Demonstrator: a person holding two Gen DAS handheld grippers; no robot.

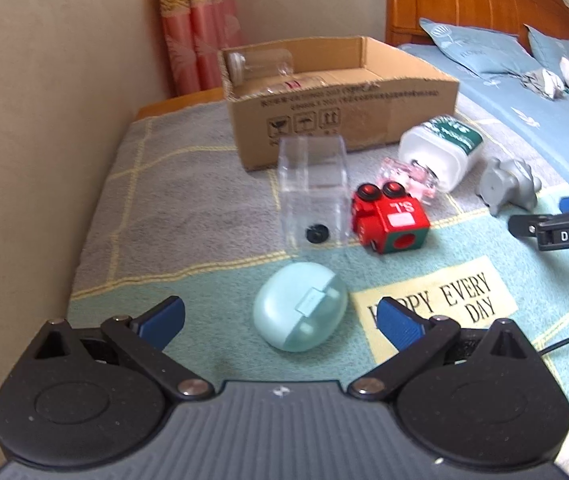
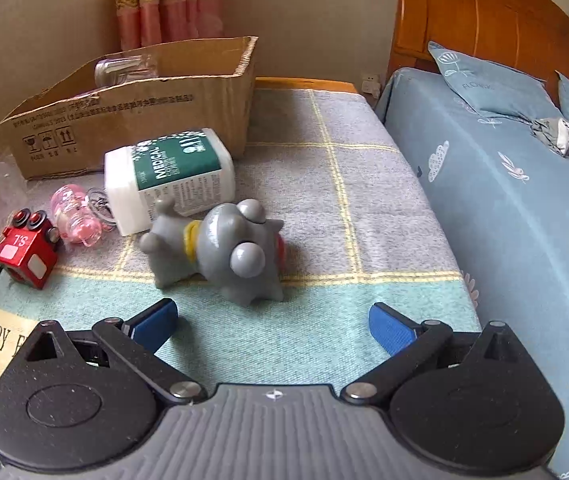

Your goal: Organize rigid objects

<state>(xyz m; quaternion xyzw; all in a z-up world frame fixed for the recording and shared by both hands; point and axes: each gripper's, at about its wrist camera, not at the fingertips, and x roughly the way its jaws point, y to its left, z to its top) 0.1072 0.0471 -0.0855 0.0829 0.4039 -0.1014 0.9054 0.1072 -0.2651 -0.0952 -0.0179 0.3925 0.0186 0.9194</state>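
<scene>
- Left wrist view: left gripper (image 1: 280, 316) spread wide, empty, low over the blanket (image 1: 188, 200); mint oval case (image 1: 300, 312) lies between its blue pads.
- Clear plastic box (image 1: 312, 188) upright behind the case; red toy block (image 1: 388, 216) just beside it.
- Cardboard box (image 1: 344, 120) at the back, clear jars inside.
- Right wrist view: right gripper (image 2: 272, 320) spread wide, empty; grey toy figure (image 2: 224, 252) on its side just ahead, touching the white bottle (image 2: 172, 176).
- Pink keychain (image 2: 76, 214) between bottle and block.
</scene>
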